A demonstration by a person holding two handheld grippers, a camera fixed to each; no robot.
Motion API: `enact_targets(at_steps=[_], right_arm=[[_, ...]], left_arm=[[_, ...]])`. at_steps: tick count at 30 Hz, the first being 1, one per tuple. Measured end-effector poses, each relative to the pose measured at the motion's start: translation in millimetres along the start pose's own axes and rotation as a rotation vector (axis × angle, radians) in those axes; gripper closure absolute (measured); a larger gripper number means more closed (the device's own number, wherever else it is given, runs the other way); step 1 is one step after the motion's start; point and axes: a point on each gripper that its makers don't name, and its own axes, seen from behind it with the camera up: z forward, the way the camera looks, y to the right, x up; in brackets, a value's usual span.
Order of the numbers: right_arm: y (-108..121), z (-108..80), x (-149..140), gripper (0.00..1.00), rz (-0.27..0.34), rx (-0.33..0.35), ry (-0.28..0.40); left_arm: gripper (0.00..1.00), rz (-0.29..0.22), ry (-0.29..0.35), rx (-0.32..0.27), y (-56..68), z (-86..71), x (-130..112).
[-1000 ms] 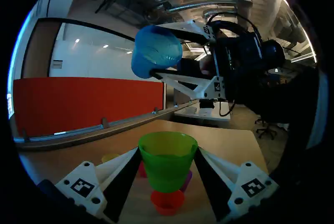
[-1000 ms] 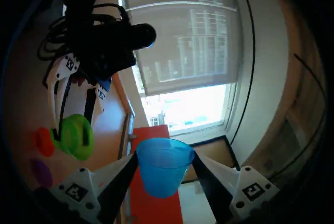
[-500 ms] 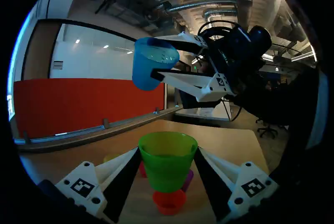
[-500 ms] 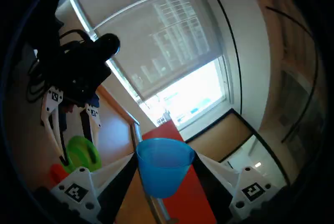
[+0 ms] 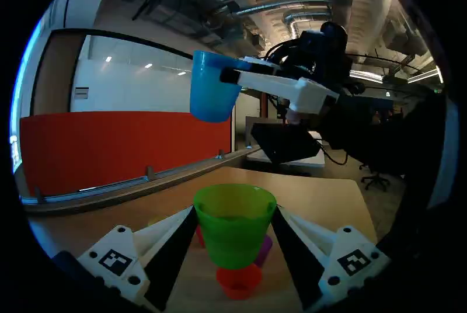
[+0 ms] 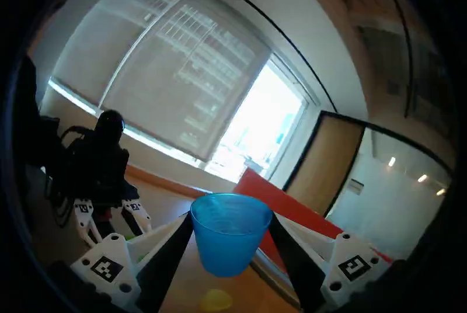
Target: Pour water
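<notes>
Blue cup (image 5: 213, 94) has turned back from tilted to upright, high over the table (image 5: 327, 196).
Right gripper (image 6: 230, 230) clamps its thin, light plastic wall near the rim; I think a hard squeeze would bend it. Lower, left gripper (image 5: 233, 222) clamps the green cup (image 5: 234, 237) likewise.

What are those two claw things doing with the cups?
A person is working two hand-held grippers. The left gripper clamps a green cup, upright over the wooden table. The right gripper clamps a blue cup, held upright and higher up, so nothing is pouring right now. An orange cup sits on the table below.
</notes>
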Motion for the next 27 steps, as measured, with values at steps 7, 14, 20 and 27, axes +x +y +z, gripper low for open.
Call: enact_targets(at_steps=[7,14,20,27], right_arm=[[-3.0,0.2,-3.6,0.07,0.188,0.030,-0.009],[-2.2,0.9,-3.4,0.07,0.333,0.051,-0.006],[0.3,-0.8,-5.2,0.07,0.382,0.049,-0.013],[0.2,-5.5,-7.8,0.07,0.397,0.046,-0.019]], left_arm=[[0.14,0.002,-0.002,0.002,-0.6,0.0,0.4],[0.14,0.008,-0.011,0.004,-0.5,-0.4,-0.3],[0.14,0.002,-0.019,0.009,-2.4,-1.1,-1.7],[0.14,-0.001,-0.040,0.023,-6.4,-2.8,-4.9]])
